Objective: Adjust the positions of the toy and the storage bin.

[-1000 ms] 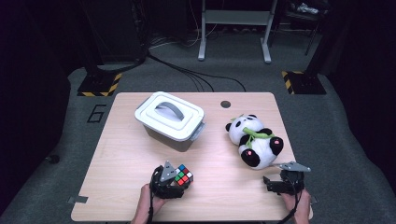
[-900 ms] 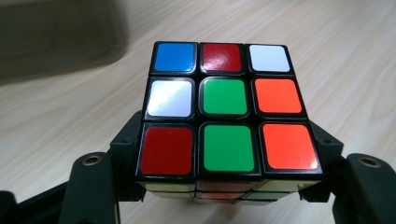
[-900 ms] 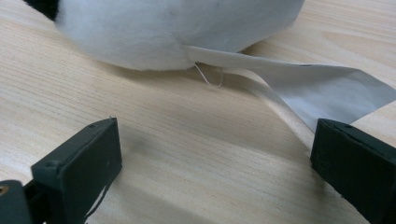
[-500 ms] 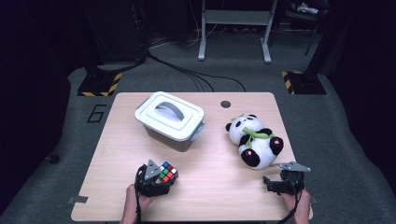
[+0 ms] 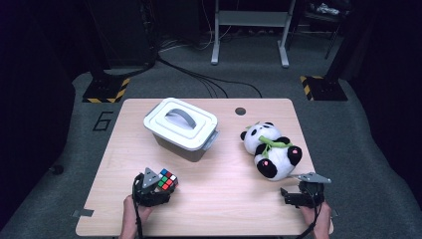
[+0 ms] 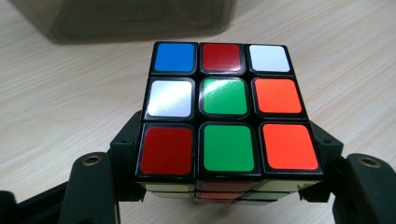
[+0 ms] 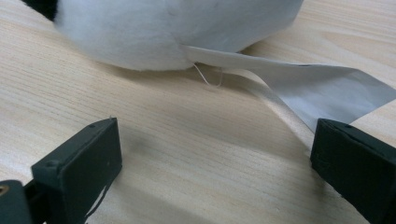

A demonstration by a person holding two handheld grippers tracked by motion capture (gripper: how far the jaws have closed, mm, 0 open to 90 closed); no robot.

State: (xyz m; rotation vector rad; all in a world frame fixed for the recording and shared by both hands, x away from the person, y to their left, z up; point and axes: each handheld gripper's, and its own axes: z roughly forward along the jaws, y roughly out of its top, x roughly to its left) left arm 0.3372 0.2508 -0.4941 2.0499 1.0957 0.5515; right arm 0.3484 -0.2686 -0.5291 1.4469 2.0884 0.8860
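Flanking held cube (image 5: 166, 180), lidded bin (image 5: 181, 128) behind, panda (image 5: 270, 151) right

A grey lidded box (image 5: 181, 128) with a handle on its lid sits at the centre-back of a light wooden table (image 5: 124, 139); black cables (image 5: 209, 82) trail across the grey floor (image 5: 348, 129) beyond it.

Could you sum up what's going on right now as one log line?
left gripper: shut on puzzle cube | right gripper: open, empty, near panda plush | lidded bin: closed
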